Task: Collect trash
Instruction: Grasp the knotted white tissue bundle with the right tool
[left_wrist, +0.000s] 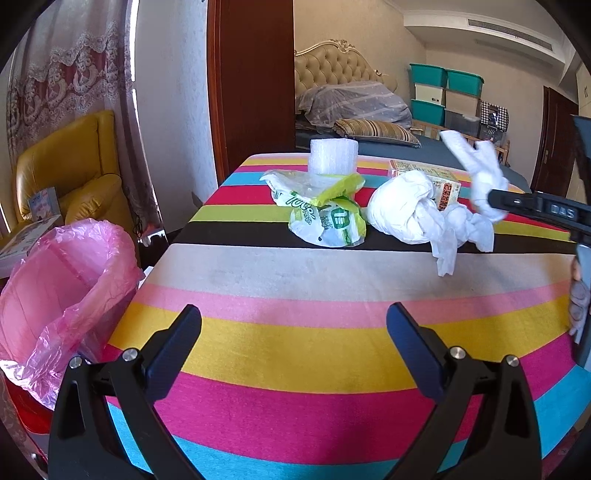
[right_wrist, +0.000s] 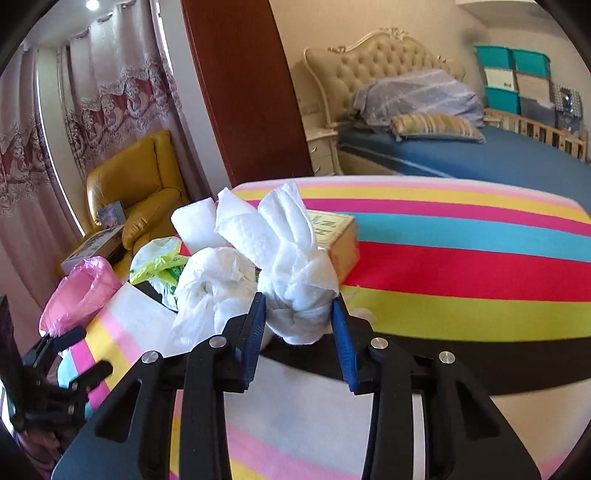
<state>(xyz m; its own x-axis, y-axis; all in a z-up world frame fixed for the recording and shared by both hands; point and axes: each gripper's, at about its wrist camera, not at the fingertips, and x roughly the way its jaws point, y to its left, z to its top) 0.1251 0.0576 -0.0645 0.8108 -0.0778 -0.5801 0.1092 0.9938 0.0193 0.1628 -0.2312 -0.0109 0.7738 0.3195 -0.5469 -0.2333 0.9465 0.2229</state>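
Tissue (right_wrist: 295, 291), a knotted white wad with loose ears sticking up, sits clamped in the right gripper (right_wrist: 300, 314) just above the worktop (left_wrist: 295, 343) toward its right edge; to finish the step well, I judge it should be lifted clear of the bag (left_wrist: 402, 210) and wrapper (left_wrist: 325, 218) lying mid-worktop, carried low across to the pink-lined bin (left_wrist: 62, 288) off the left edge, and let go only once over the mouth. The left gripper (left_wrist: 293, 321) hangs spread and empty over the near edge
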